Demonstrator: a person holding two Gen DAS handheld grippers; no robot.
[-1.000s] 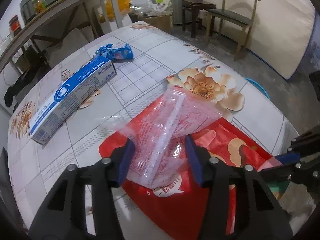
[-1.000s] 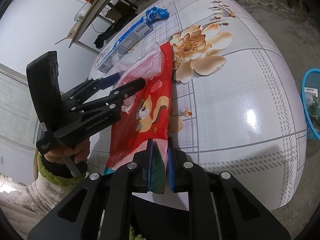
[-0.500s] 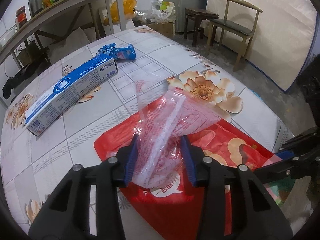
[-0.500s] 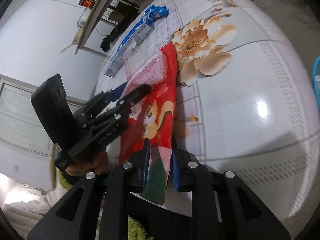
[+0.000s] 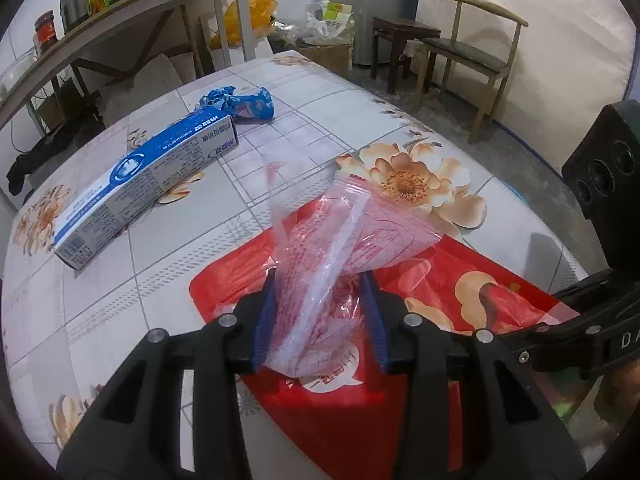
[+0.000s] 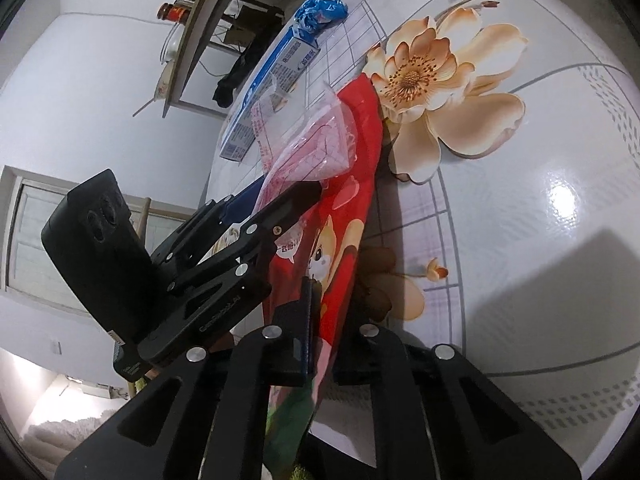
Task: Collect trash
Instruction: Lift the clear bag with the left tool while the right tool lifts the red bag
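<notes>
I have my left gripper point(image 5: 320, 320) around a crumpled clear bag point(image 5: 344, 248), its jaws closing with the plastic bunched between the blue pads, which already press on it. That bag sits on top of a flat red snack packet point(image 5: 460, 280) lying on the table point(image 5: 168, 240). My right gripper point(image 6: 320, 344) is clamped tight on the near edge of the same red packet point(image 6: 352, 184), the packet running away from it toward twelve o'clock. From the left camera, a blue toothpaste box point(image 5: 148, 184) lies at about ten o'clock, well apart from the packet, and a scrunched blue wrapper point(image 5: 240, 100) sits just beyond its far end at eleven o'clock. As I judge it, collecting has barely begun: two pieces are in my grip but neither is lifted clear or dropped anywhere, and the box and the blue wrapper lie untouched on the table. No bin shows in these views, so I cannot tell where the pieces should go
</notes>
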